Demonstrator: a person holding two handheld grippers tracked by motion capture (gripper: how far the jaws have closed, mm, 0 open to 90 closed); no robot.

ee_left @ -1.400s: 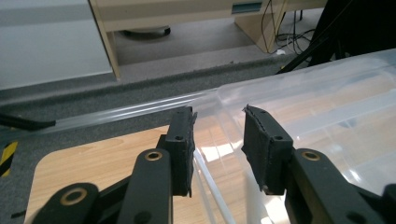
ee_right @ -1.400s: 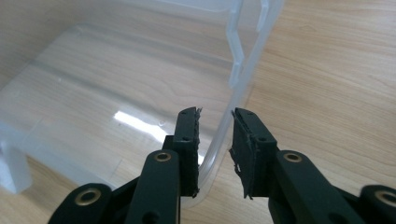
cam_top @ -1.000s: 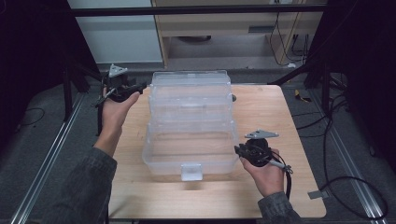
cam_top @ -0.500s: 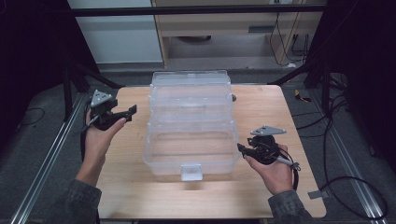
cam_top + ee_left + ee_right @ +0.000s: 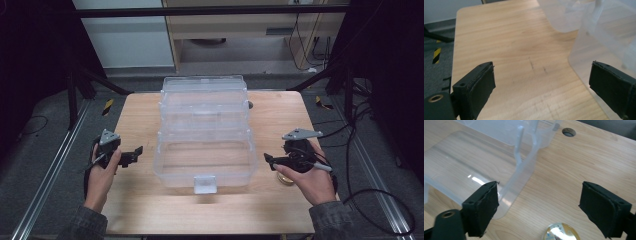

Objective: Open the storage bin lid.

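No text, label, brand or number can be read anywhere. The one sign-like marking is yellow-and-black hazard tape [image 5: 107, 106] on the floor, far left of the table.

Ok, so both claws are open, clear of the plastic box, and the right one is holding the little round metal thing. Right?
Not quite. In the right gripper view the right claw is open and holds nothing; the round metal thing lies on the table under it. Both claws are open and clear of the plastic box, the left claw too.
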